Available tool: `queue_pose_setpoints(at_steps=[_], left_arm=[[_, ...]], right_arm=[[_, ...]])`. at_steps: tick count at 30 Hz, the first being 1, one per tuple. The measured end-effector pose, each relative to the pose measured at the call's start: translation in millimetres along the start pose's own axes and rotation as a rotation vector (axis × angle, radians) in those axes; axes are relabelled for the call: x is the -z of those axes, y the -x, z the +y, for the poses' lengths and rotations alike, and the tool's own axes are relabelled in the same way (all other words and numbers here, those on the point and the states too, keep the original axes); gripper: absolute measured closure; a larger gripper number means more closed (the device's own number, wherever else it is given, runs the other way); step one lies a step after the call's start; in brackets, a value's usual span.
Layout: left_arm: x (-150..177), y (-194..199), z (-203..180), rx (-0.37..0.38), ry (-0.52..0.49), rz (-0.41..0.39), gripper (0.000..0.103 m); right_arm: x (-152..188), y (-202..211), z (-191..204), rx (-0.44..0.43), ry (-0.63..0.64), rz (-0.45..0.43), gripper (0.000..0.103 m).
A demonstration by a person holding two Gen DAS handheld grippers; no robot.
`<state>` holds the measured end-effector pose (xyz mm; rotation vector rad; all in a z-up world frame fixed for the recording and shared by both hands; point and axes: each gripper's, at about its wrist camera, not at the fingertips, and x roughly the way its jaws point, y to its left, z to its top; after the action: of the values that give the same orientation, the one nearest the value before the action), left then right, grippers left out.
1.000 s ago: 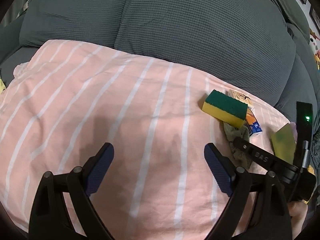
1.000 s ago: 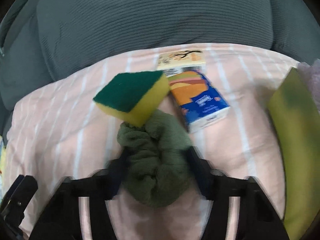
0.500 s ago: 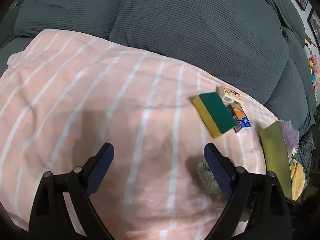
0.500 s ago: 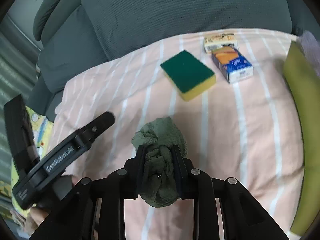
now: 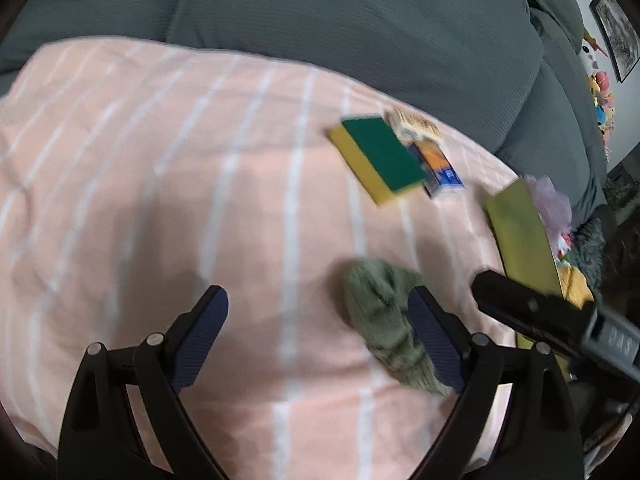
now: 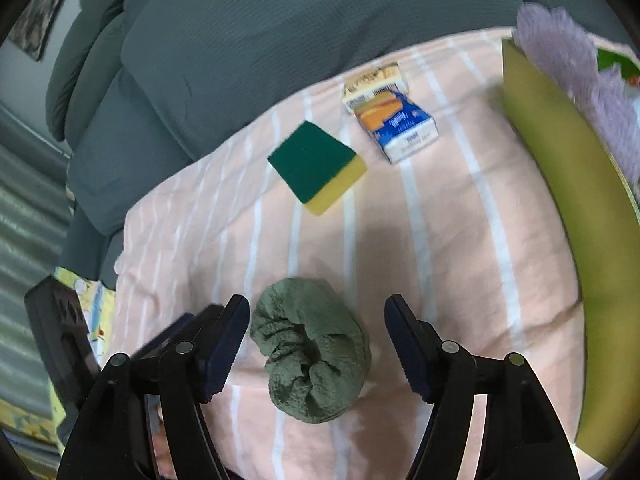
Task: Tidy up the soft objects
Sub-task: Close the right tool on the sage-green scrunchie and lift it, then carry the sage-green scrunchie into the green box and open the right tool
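Observation:
A rolled green cloth lies on the pink striped blanket, between the open jaws of my right gripper, which does not touch it. In the left wrist view the cloth lies by my right fingertip; my left gripper is open and empty above the blanket. A green and yellow sponge lies further back. Two tissue packs lie beside it.
A yellow-green basket with a purple fluffy thing stands at the right; it also shows in the left wrist view. Grey sofa cushions rise behind the blanket. The other gripper's body shows at the right.
My right gripper carried the green cloth away from the sponge toward the near side, then opened and let it go on the blanket. The left view shifted slightly.

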<state>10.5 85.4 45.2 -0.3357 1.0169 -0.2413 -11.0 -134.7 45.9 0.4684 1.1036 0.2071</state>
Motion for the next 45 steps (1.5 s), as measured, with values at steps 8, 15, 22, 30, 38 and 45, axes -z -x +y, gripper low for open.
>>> queue_pose_setpoints(at_steps=[8, 15, 22, 30, 38, 45], left_arm=[[21.3, -23.9, -29.1, 0.034, -0.065, 0.098, 0.052], [23.4, -34.5, -39.9, 0.132, -0.098, 0.109, 0.087], [18.1, -13.2, -65.4, 0.182, -0.18, -0.006, 0.089], [-0.8, 17.5, -135.0, 0.286, -0.358, -0.166, 0.089], [-18.3, 7.7, -213.7, 0.371, -0.488, -0.198, 0.089], [-34.6, -25.9, -259.0, 0.416, -0.52, -0.139, 0.089]], right_arm=[[4.1, -18.2, -3.6, -0.027, -0.033, 0.067, 0.032], [11.6, -41.4, 10.6, 0.026, 0.026, 0.12, 0.044], [7.2, -16.2, 11.7, -0.08, 0.004, 0.043, 0.063], [-12.2, 68.5, -2.0, -0.112, 0.012, -0.214, 0.063], [-32.6, 138.0, -52.4, -0.083, -0.062, -0.437, 0.063], [-46.9, 159.8, -96.8, -0.099, -0.135, -0.551, 0.063]])
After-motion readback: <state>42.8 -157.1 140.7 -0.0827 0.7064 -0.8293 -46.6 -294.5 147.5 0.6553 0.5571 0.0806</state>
